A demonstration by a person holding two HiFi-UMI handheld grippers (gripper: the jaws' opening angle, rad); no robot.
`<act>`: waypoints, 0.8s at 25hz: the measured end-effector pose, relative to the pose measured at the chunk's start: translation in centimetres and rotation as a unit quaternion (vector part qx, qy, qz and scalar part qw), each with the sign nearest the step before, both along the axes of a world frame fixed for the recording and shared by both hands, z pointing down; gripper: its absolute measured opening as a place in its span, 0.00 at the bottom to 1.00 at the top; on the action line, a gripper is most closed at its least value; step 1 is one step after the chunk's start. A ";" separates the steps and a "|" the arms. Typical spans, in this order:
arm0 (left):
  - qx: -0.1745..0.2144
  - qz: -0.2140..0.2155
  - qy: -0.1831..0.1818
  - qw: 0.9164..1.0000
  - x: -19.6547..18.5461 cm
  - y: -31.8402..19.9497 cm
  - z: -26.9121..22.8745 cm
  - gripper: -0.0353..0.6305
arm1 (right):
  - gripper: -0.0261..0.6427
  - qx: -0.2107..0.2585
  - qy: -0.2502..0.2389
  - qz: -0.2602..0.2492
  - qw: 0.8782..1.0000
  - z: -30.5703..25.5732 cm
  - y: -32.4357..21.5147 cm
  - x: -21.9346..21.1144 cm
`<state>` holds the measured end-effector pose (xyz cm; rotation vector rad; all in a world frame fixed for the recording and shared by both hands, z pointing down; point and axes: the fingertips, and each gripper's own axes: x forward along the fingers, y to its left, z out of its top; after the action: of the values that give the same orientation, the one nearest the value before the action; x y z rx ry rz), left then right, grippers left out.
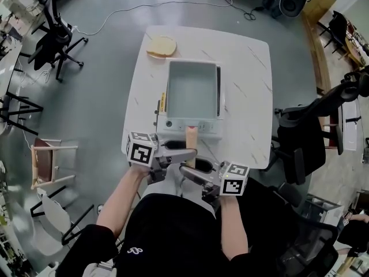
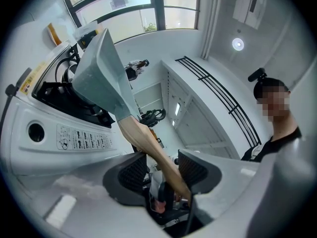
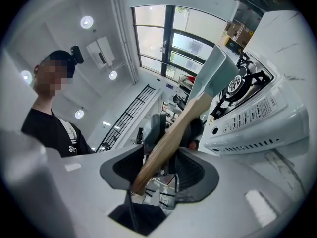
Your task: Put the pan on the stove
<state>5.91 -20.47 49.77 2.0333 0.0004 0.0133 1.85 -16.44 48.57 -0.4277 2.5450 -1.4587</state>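
Pan (image 1: 192, 90) sits on the stove (image 1: 173, 126), mid-frame on the surface (image 1: 248, 97). Left gripper (image 2: 161, 170) and right gripper (image 3: 156, 167) fingers look released around the wooden handle (image 1: 191, 136). Draw both straight back, no nudging.

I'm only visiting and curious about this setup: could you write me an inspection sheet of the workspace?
Surface: white marbled table.
Job's things: square pan sits on the portable stove, its wooden handle pointing toward the person.
Clutter: slice of bread near the table's far left corner.
Grippers: left tongs and right tongs both open, with the handle running between each pair.
Cables: cable lying on the floor beyond the table.
Surroundings: office chairs around the table.
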 end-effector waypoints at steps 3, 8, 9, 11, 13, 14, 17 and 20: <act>0.000 0.003 0.002 1.000 0.1 -0.6 0.4 0.36 | 0.34 -0.004 0.000 0.002 1.000 0.3 -0.6 0.0; -0.006 0.008 -0.001 1.000 0.1 -1.3 1.5 0.36 | 0.34 -0.011 0.001 0.007 1.000 1.2 -1.4 0.1; -0.008 0.009 -0.001 1.000 0.1 -1.5 1.7 0.36 | 0.34 -0.013 0.002 0.008 1.000 1.3 -1.6 0.1; -0.009 0.011 0.000 1.000 0.2 -1.9 2.0 0.36 | 0.34 -0.016 0.002 0.010 1.000 1.6 -2.0 0.2; -0.012 0.012 0.000 1.000 0.2 -2.3 2.2 0.36 | 0.34 -0.019 0.003 0.011 1.000 1.8 -2.5 0.2; -0.015 0.012 0.001 1.000 0.3 -2.5 2.3 0.36 | 0.34 -0.020 0.004 0.012 1.000 1.9 -2.7 0.2; -0.022 0.010 0.004 1.000 0.3 -3.0 2.6 0.36 | 0.34 -0.024 0.005 0.013 1.000 2.2 -3.3 0.2; -0.025 0.011 0.006 1.000 0.4 -3.8 3.0 0.36 | 0.34 -0.024 0.007 0.015 1.000 2.6 -4.0 0.3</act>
<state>6.26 -24.24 52.75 1.9832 0.0306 0.0164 2.17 -20.44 51.21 -0.4834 2.5062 -1.5143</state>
